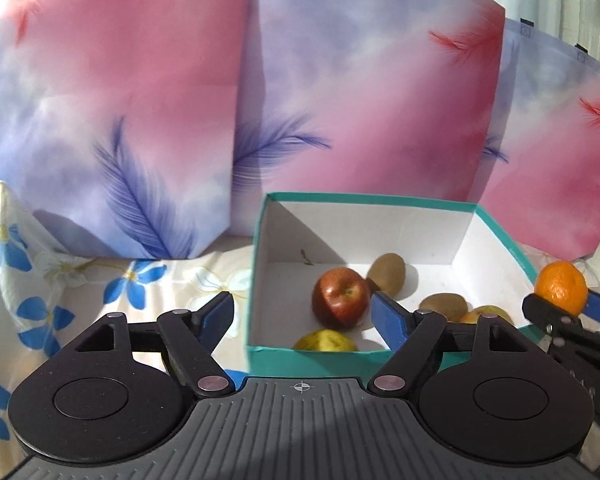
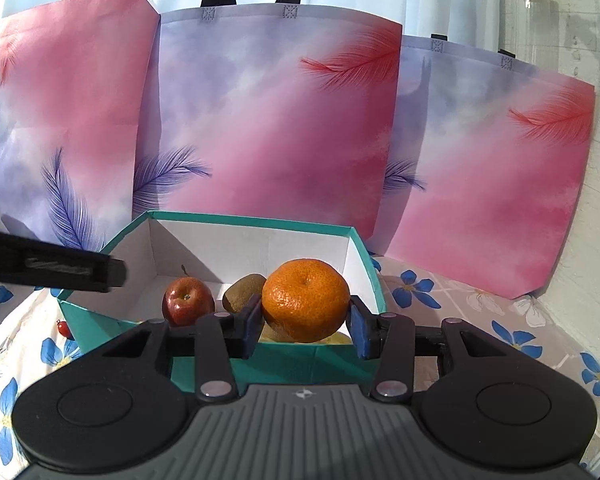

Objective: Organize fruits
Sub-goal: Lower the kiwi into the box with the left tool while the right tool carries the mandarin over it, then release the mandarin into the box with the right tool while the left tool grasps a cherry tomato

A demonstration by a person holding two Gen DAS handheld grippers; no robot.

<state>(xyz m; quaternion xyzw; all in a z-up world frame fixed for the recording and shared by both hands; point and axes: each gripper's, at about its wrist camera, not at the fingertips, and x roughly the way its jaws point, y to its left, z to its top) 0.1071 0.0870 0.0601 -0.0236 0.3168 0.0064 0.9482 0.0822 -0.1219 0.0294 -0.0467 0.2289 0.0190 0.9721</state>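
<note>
Three tote bags [image 2: 276,120] printed with pink and lilac clouds and feathers stood in a row against the curtain, and in front of them sat a teal box [image 1: 320,360] with a white inside, on a tablecloth [image 1: 80,280] patterned with blue flowers.

The right gripper [image 2: 305,326] was clamped on an orange [image 2: 306,300]: its blue pads pressed on either side of the fruit, which it held in the air just over the near edge of the box. From the left wrist camera the same orange [image 1: 562,288] showed at the far right, beyond the box's right wall, pinched between those fingers.

The left gripper [image 1: 304,316] stood with its jaws spread wide and nothing between them. Its left finger [image 1: 216,316] hung over the tablecloth outside the box, while its right finger was over the box's near part, just beside a red apple [image 1: 342,298]; whether it touched the apple I could not tell.

Inside the box the red apple lay near the middle of the floor. A kiwi [image 1: 388,274] sat just behind it to the right, seemingly touching it, and a second kiwi [image 1: 444,306] lay further right. A yellow-green fruit [image 1: 326,342] rested against the near wall, and another yellowish fruit [image 1: 488,314] showed partly behind the left gripper's linkage. A small stem or leaf scrap [image 1: 306,258] lay near the back corner.
</note>
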